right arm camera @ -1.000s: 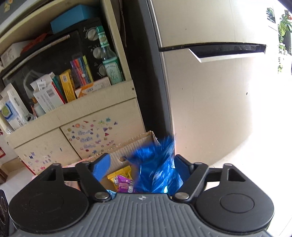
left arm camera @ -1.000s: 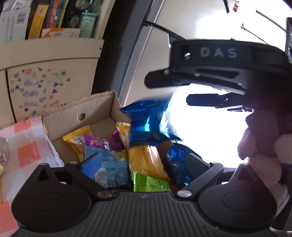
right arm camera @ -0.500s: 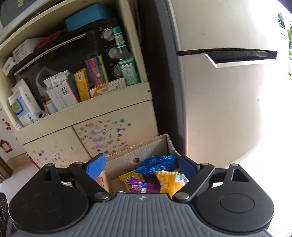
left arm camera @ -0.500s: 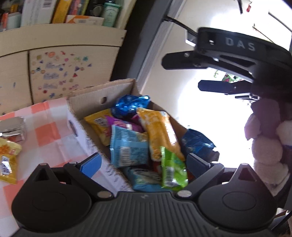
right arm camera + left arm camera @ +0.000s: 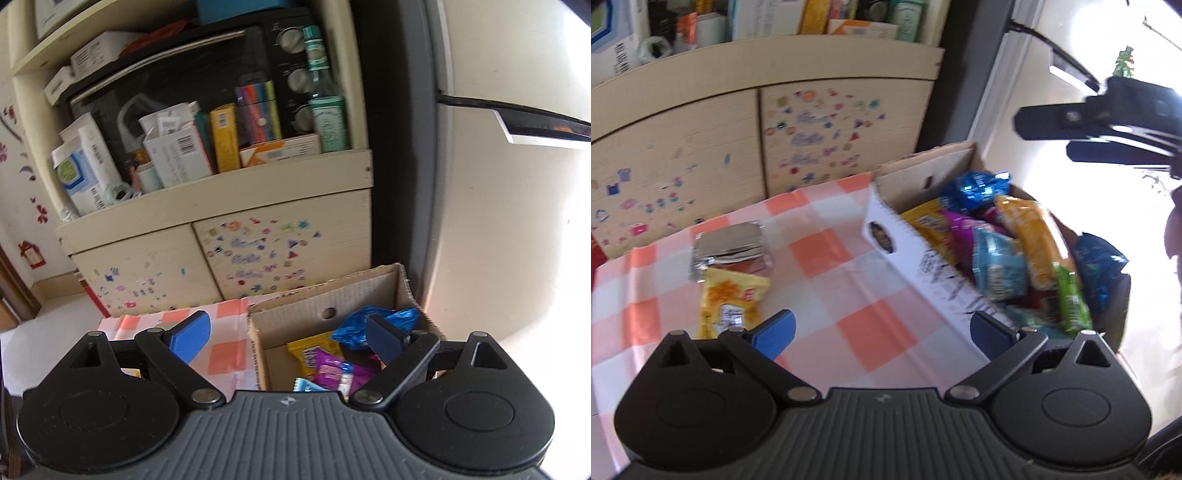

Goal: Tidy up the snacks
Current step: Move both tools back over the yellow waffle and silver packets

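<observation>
- Snacks mostly piled in the cardboard box [image 5: 916, 254] at the bench's right end: crinkly blue foil bag [image 5: 979, 184] on top at the far end, plus orange, purple and green packets.
- Two left out on the checked cloth [image 5: 827, 266]: yellow packet [image 5: 729, 299] and a flat silver foil pouch [image 5: 729, 245] touching it behind.
- Left claw [image 5: 882, 328] released, nothing between the pads; yellow packet just left of its left pad, long axis running away from the camera, probably next.
- Right claw [image 5: 291, 338] farther off over the box, jaws just been opening, empty.
- Slippery, crushable wrappers; silver pouch's contents hard to tell.
</observation>
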The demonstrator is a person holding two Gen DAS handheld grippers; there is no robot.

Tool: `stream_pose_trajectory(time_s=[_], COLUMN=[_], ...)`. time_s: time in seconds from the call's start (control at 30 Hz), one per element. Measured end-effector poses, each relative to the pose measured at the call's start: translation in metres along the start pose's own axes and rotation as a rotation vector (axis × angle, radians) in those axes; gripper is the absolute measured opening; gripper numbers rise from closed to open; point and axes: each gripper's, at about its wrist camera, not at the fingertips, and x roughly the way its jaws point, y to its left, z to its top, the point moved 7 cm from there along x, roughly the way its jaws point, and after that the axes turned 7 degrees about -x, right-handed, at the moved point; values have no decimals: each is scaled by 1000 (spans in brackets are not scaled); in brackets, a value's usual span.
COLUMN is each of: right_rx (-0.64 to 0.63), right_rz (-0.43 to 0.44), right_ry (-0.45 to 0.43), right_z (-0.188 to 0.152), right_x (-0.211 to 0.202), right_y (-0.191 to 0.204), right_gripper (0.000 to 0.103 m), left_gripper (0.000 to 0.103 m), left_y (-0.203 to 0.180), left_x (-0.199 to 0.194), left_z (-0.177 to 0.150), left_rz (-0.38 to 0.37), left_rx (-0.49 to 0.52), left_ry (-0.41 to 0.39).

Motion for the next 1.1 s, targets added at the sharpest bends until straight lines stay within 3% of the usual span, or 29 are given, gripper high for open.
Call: stream_pose_trajectory(time_s=[0.3,0.63,0.93,1.1], right_rx=[-89,-156,-181,-179], right_rz=[42,66,78,86], right_ry=[40,84,110,123], right_z=[-4,-10,-16,-19], right_x=[18,38,53,61], right_y=[33,60,74,79], right_gripper=[97,99,101,101], left_gripper=[101,101,101,101], left_y=[40,81,115,121], left_x=[13,19,31,48], left_z=[-4,2,13,14], left_rz=[130,242,275,285], left_rx=[-7,-45,-94,-50], left_ry=[50,47,36,53])
